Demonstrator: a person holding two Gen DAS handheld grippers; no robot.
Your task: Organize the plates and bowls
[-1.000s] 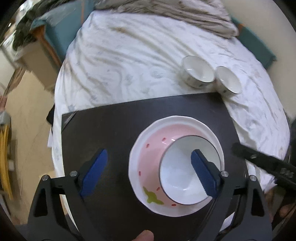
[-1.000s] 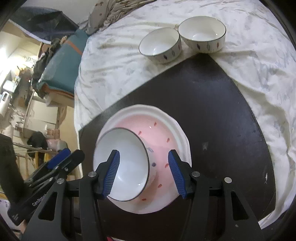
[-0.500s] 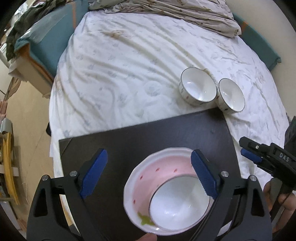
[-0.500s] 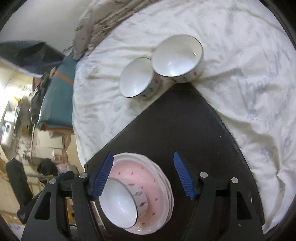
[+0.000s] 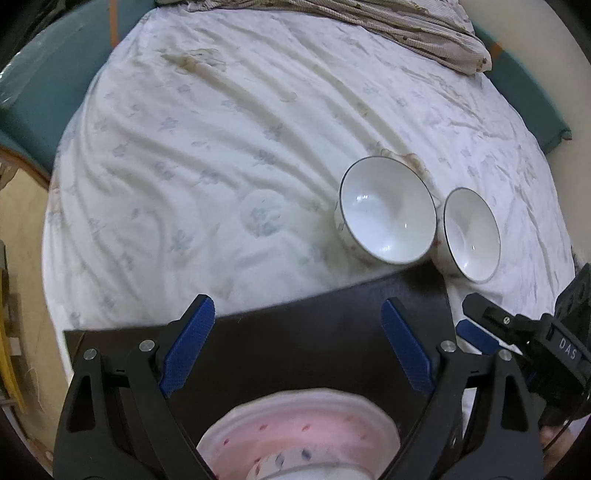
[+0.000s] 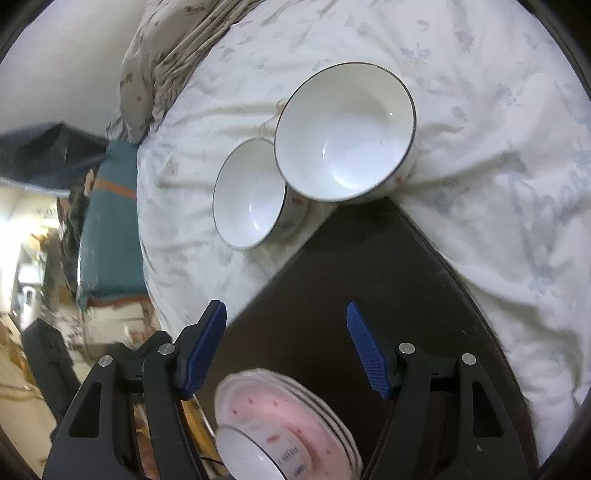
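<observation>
My left gripper: jaws spread wide, nothing between the blue pads, touching nothing; it hangs over the dark board pointing steeply down.
My right gripper: jaws apart and empty; they have just been opening, with no thing between them. From my left camera its tip shows at the board's right edge.
Dark board: a flat black slab lying on the bed; it carries the plates, and both grippers hover above it.
Pink plates: a stack with pale rims and small red flecks, at the near edge of the board, below and behind both sets of fingers. How many plates are in the stack is probably three, but the blur leaves it unsure.
Bowl on the plates: white, patterned outside, sitting in the stack toward its near side; cut off by the bottom of both views.
Two loose bowls: a nearer one and a farther one, white with dark rims, upright, touching each other, on the sheet just past the board's far right corner.
Sheet: white, wrinkled, faint blue print, with brownish marks.
Hard to make out: the bowls' outer pattern; the room to the left of the bed in my right camera is a blur.
Blanket: crumpled, beige, at the bed's far end.
</observation>
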